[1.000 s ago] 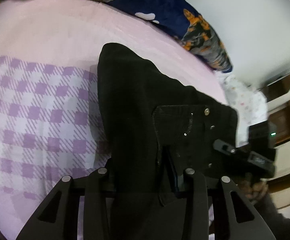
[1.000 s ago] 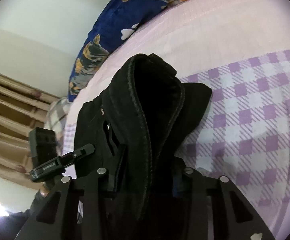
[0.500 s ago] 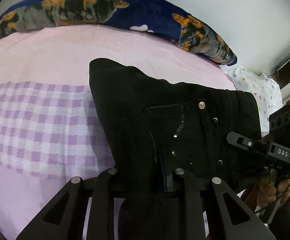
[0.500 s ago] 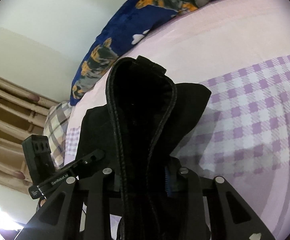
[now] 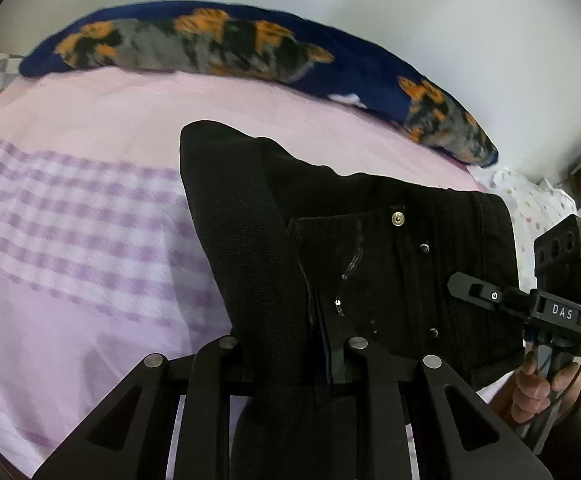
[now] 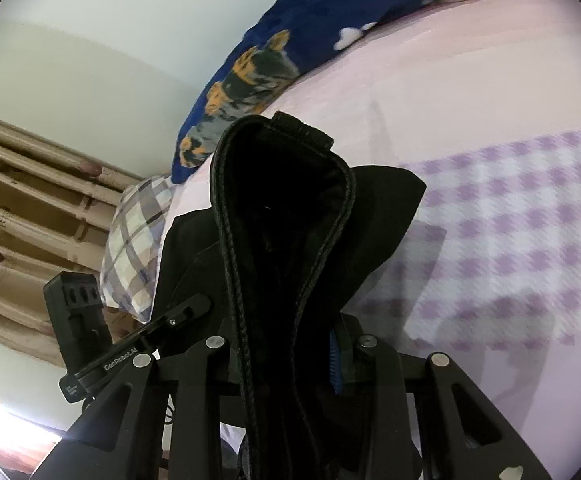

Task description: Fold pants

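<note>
Step in hand: both grippers are carrying the black pants (image 5: 370, 264) by the waistband end, held up over the bed (image 5: 130, 120); this looks like the lift before a fold is laid, not the fold itself.
Left gripper (image 5: 290, 354): its jaws are clamping a bunched thickness of the cloth near the front pocket and rivets. The jaws have just been closing, with the fabric between them.
Right gripper (image 6: 290, 344): its jaws are pinching the waistband edge, whose thick stitched seam is running up between them; these jaws too have just been closing on the fabric.
Where the pants are: hanging from the two grips above the bed's near edge, the loose part draping away toward the middle of the bed, over the purple checked band (image 5: 70, 216) of the sheet. How much is resting on the sheet I cannot tell.
Surroundings: a blue patterned blanket (image 5: 218, 48) is lying along the bed's far edge by the wall; a plaid pillow (image 6: 138, 240) is sitting at one corner.
Next move calls for: I judge that both hands are needing to travel together, keeping the waistband taut and level, and lower it onto the lower part of the pants so the edges meet.
Risk: uneven travel is likely to twist the cloth or skew the fold.
</note>
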The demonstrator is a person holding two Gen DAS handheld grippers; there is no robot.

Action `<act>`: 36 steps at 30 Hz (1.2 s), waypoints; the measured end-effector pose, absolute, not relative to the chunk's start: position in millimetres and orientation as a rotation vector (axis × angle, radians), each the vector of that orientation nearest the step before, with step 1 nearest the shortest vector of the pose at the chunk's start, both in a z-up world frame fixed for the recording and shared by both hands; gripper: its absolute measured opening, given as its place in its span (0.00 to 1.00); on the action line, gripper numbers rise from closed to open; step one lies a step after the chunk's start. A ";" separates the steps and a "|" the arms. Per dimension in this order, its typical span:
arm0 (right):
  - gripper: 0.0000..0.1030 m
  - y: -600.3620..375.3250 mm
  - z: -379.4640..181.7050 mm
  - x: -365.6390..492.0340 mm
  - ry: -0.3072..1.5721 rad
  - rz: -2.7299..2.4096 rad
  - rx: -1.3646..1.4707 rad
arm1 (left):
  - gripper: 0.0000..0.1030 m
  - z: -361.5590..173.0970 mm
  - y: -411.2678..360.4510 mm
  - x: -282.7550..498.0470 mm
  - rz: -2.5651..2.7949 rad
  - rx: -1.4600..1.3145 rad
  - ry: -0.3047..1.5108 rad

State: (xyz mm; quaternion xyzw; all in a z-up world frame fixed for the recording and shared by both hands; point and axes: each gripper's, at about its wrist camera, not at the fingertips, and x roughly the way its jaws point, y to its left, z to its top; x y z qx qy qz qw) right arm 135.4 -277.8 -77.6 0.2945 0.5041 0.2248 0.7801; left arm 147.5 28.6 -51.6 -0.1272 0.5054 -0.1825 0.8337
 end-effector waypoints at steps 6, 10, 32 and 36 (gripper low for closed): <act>0.26 -251.1 -75.3 171.1 1.078 0.516 0.653 | 0.20 -37.8 50.6 181.4 -0.345 -0.249 1.028; 0.26 -240.2 -71.6 199.9 1.066 0.516 0.645 | 0.20 -33.6 52.8 208.9 -0.334 -0.236 1.008; 0.58 -213.6 -112.2 275.6 1.018 0.285 0.376 | 0.49 -97.6 57.7 292.8 -0.218 -0.169 1.015; 0.59 -218.2 -117.3 269.9 1.025 0.276 0.349 | 0.57 -108.1 61.6 285.3 -0.198 -0.186 1.017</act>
